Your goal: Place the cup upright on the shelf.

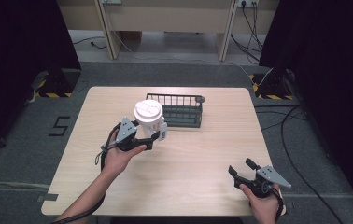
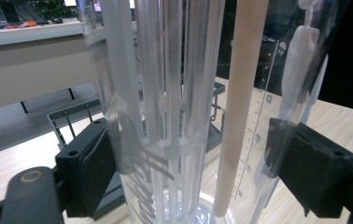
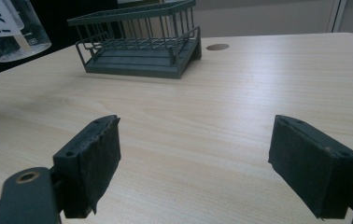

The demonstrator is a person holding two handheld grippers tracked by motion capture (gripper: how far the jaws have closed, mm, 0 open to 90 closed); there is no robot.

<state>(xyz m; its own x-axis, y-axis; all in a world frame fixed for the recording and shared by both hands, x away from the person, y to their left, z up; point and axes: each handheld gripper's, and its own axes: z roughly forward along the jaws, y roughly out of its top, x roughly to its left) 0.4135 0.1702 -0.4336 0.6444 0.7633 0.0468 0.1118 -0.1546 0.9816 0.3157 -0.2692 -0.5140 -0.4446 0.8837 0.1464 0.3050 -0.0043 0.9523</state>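
1. From the high view, the left claw (image 1: 158,135) holds a clear cup (image 1: 148,116) with a white lid just in front of the dark wire basket (image 1: 177,110); the cup looks lifted off the counter (image 1: 202,154), and the right gripper view agrees, showing its base (image 3: 18,32) above the wood.
2. The left gripper view shows what the high view hides: both black pads pressed against the transparent wall (image 2: 184,116), with ribbed clear tubes and a pale straw-like rod (image 2: 240,102) inside, plus printed measuring marks.
3. The right claw (image 1: 243,169) hovers near the counter's front right corner with its jaws wide apart and nothing between them; one pad (image 3: 101,154) has a frayed edge.
4. Bare light wood lies between the two claws; the basket sits toward the far edge, beside a small round hole (image 3: 217,46).
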